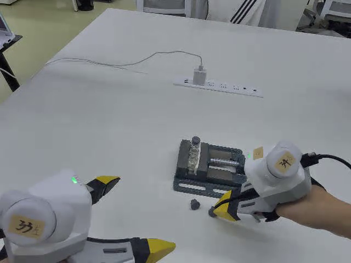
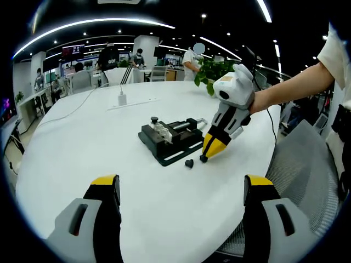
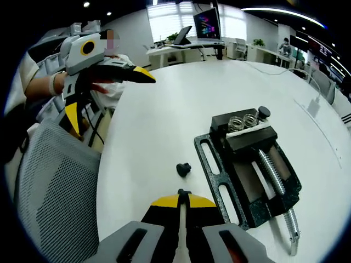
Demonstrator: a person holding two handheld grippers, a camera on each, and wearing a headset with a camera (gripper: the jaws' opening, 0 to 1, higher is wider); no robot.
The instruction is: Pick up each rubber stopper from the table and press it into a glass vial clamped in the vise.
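"Yellow tips of the right claw (image 3: pixel 184 196) are pinched on what?"
"On a black stopper (image 1: pixel 211 212), low over the table (image 1: pixel 109 109). The left claw (image 2: pixel 181 183) stands wide apart."
"And the vise (image 1: pixel 219 175)?"
"It clamps glass vials (image 3: pixel 241 121), the end one plugged. A loose stopper (image 3: pixel 183 169) lies just beside it."

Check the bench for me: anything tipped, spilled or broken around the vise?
Nothing stands out. The dark metal vise sits flat on the white table, its clear glass vials upright, one already stoppered. One small black rubber stopper lies loose beside the vise; the right gripper seems to pinch another.
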